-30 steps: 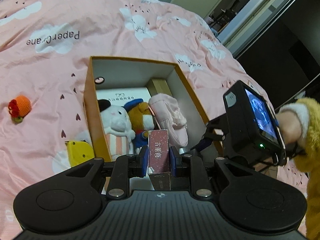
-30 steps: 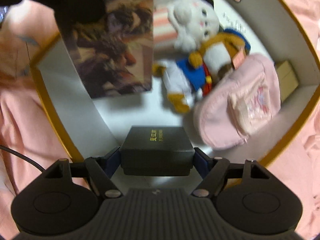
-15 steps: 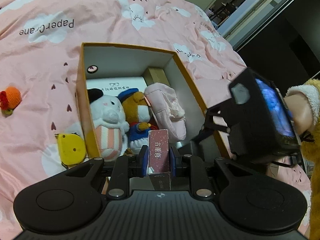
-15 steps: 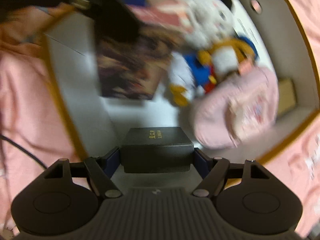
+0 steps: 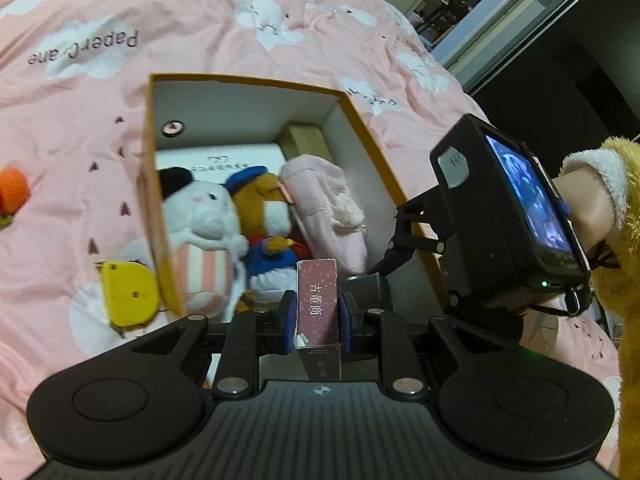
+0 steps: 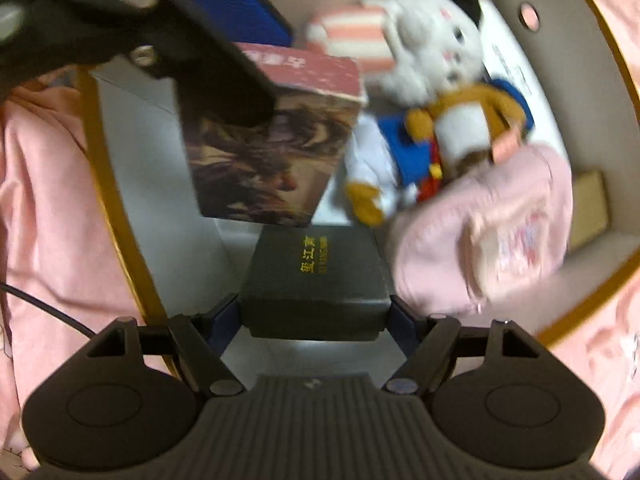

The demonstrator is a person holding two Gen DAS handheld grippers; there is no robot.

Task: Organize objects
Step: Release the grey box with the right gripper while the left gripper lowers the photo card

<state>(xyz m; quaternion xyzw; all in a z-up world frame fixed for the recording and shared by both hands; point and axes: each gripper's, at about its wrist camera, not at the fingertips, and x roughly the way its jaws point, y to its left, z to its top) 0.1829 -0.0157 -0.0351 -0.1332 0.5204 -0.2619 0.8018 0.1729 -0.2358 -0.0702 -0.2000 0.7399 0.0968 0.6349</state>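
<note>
My left gripper (image 5: 318,316) is shut on a maroon picture box (image 5: 318,300), held upright over the near end of the orange-rimmed storage box (image 5: 362,128). The same maroon box (image 6: 276,152) shows in the right wrist view, inside the storage box (image 6: 108,184). My right gripper (image 6: 316,312) is shut on a black box with gold lettering (image 6: 316,272), held low in the storage box beside the maroon one. A white plush (image 5: 204,216), a duck plush (image 5: 268,220) and a pink pouch (image 5: 328,208) lie inside.
The storage box sits on a pink bedspread (image 5: 240,24). A yellow tape measure (image 5: 128,296) and an orange crochet toy (image 5: 14,188) lie on the bed left of it. A tan small box (image 5: 304,140) stands in the far corner. The bed edge and dark floor are at right.
My right gripper has pushed the black box further into the storage box, closer to the maroon box. The left gripper has shifted slightly with its maroon box still held.
</note>
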